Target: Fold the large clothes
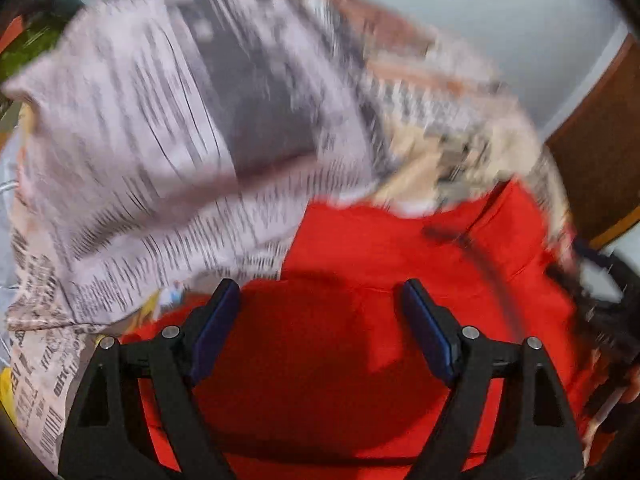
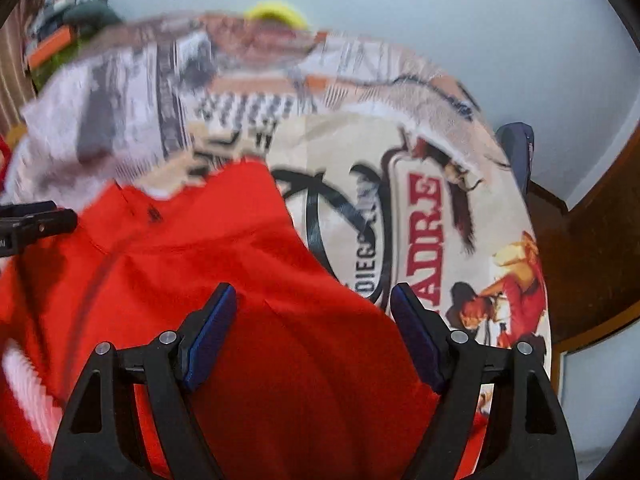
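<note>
A bright red garment (image 1: 360, 240) lies spread on a table under both grippers. In the left wrist view my left gripper (image 1: 320, 286) hovers over the red cloth with its jaws wide open and nothing pinched between the blue pads (image 1: 216, 332). In the right wrist view my right gripper (image 2: 314, 290) also stands open above the red garment (image 2: 200, 240), near the garment's right edge, and its pads are clear of the cloth. The black tip of the left gripper (image 2: 36, 220) shows at that view's left edge. Both pictures are blurred by motion.
A newspaper-print cover (image 1: 160, 120) drapes the table, with red lettering and figures on its right part (image 2: 432, 220). Brown wooden furniture (image 2: 592, 240) stands at the right. A yellow object (image 2: 276, 14) and green and orange things (image 2: 60, 48) lie at the far side.
</note>
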Demonstrator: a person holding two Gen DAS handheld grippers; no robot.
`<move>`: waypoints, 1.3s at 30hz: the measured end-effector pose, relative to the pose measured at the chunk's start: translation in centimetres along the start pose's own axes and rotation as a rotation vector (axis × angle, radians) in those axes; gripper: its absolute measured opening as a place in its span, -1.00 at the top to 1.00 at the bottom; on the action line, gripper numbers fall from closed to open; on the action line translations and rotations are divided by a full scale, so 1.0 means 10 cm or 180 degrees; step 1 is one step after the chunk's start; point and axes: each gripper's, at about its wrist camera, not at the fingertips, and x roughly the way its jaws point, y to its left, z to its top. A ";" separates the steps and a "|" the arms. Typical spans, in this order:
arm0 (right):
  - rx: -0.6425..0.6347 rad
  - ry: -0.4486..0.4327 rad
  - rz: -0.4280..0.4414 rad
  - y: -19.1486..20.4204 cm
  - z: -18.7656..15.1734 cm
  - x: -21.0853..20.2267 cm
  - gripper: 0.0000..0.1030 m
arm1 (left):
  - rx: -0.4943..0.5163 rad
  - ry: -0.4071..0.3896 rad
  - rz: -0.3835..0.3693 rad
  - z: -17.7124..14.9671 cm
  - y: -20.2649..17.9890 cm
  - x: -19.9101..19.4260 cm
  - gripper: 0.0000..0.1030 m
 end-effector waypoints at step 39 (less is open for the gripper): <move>-0.0036 -0.0398 0.0954 0.38 -1.29 -1.95 0.86 | 0.0526 -0.0549 -0.0238 -1.73 -0.55 -2.15 0.88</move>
